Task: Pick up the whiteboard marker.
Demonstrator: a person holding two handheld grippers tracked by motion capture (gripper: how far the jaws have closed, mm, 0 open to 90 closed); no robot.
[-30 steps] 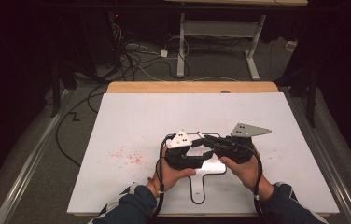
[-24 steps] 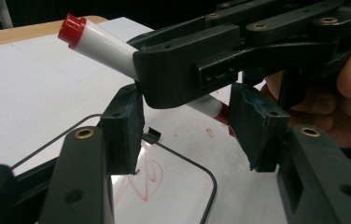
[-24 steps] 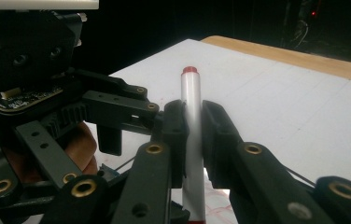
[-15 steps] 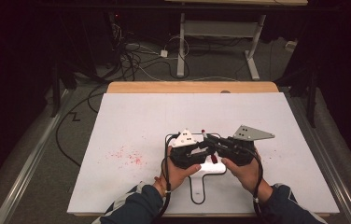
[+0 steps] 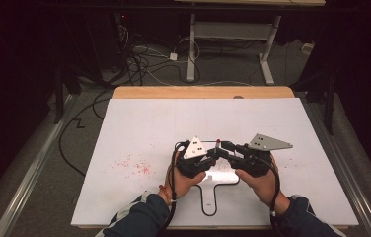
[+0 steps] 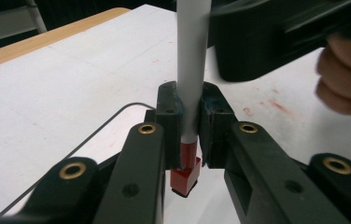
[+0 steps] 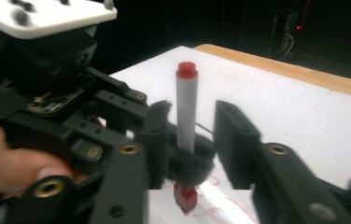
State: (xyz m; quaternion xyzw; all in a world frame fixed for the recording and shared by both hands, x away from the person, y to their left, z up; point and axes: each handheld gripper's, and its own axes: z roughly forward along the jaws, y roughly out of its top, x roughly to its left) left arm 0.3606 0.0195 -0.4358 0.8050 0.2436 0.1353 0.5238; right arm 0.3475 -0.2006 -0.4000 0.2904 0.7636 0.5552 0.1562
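Both grippers meet at the near middle of the white board. The left gripper and right gripper flank an upright red-tipped marker.

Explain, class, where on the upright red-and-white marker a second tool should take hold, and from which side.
Grip the bare white barrel of the marker just under its red end, coming in level from the side opposite the left tool. The marker stands upright, and the left tool's pads already clamp its lower barrel above the red cap, so the upper stretch is free. The right tool, jaws just opening, already straddles it.

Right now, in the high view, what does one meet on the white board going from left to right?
Red marks → left gripper → upright marker → right gripper, with its grey three-cornered plate farthest right.
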